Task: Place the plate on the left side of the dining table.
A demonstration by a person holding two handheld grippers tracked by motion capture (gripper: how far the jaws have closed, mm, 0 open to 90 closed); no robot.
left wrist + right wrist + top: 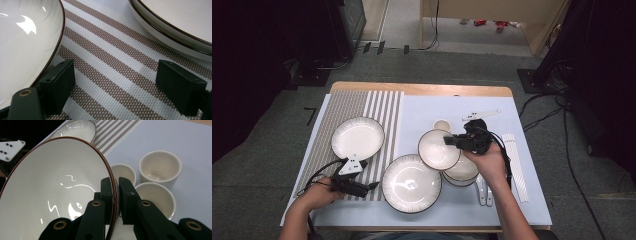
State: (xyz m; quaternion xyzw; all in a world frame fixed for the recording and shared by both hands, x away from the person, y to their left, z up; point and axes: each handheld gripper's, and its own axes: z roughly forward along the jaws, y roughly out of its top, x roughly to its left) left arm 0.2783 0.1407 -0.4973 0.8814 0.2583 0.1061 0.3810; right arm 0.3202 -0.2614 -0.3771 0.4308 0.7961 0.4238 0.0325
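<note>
- Right gripper (451,141) clenched on the rim of a white bowl (438,149) with a dark edge; in the right gripper view one jaw sits inside the rim, the other outside, gripper (115,192) pinching the bowl (55,195) wall.
- Held bowl is tilted, lifted off the counter (422,90), its open face turned toward the camera in the high view.
- Below and just behind the right jaws: a stack of bowls (462,172) on the light blue mat (432,107).
- Past the right jaws in the right gripper view: three small cream cups (160,167), close together, upright on the mat.
- Big plate (411,183) lies flat just left of the held bowl, between the two grippers.
- Left gripper (374,185) rests low on the striped placemat (384,107), jaws released, nothing between them; only placemat (117,75) weave in the gap of the left gripper (115,82).
- Left of the left jaws: rim of a white plate (25,50), touching or almost touching the left jaw, can't tell which. Right and ahead of the jaws: edge of the big plate (175,22), apart from the jaw.
- That second plate (357,137) sits on the placemat ahead of the left gripper in the high view.
- Right of the right hand (487,162): white chopsticks (515,165) lying on the mat; white spoons (482,190) near the wrist.
</note>
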